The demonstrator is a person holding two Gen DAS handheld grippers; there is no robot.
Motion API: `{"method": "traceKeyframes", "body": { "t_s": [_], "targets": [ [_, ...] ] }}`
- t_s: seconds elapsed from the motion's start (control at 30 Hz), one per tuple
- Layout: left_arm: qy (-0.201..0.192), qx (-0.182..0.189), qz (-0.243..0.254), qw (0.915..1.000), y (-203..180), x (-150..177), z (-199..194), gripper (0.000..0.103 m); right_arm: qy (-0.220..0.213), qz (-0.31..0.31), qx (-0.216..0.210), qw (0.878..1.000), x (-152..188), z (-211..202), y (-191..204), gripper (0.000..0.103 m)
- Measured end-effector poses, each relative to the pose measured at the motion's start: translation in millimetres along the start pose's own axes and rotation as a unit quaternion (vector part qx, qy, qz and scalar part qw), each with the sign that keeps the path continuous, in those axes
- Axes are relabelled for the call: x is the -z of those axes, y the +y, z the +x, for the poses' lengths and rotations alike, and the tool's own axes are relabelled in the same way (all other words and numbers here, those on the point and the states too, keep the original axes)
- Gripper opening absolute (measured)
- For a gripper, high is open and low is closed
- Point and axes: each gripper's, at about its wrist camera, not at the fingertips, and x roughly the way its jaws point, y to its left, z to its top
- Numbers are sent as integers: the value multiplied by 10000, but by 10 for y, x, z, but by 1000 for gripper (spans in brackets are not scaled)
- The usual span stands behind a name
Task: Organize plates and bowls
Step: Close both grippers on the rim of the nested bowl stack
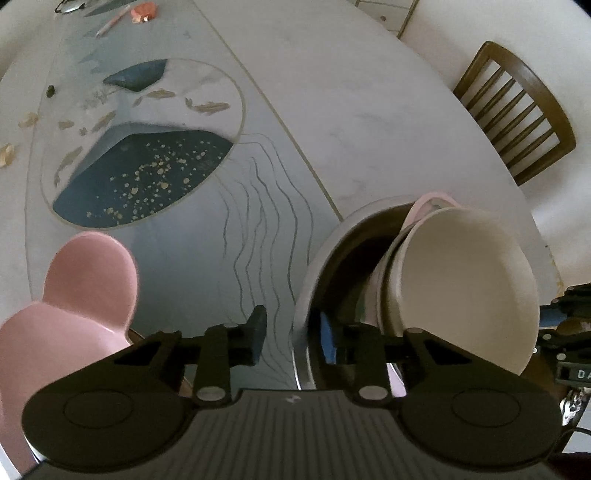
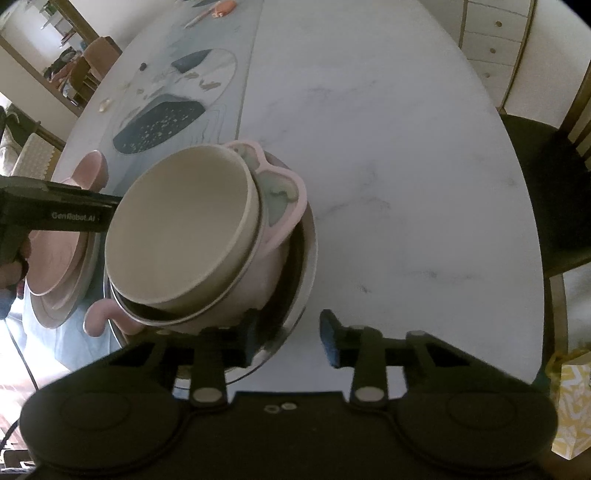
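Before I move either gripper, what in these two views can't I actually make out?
- Left wrist: the metal bowl's floor, hidden by the cream bowl.
- Right wrist: the left gripper's fingers, behind the cream bowl; only its body shows.
- Right wrist: the pink plates, partly covered by that body.
- Both: small items at the table's far end, too small to identify.
- Right wrist: what the pink tray rests on, hidden by the bowls.
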Motion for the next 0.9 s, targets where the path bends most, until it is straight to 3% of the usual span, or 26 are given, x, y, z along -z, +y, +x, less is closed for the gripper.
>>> {"method": "traceKeyframes", "body": {
  "t_s": [0.23,0.33,0.9],
  "targets": [
    [26,-19,-126,9999,-36,39,-21,18,28,-40,-31,10000,-44,29,12,19],
    [5,-23,-174,9998,-55,38,-33,14,29,-53,-20,10000,-55,33,11,18],
    [-332,-347,-536,9974,-106,144,-284,11,-28,-121,2,9999,-153,-62,68,14]
  ]
}}
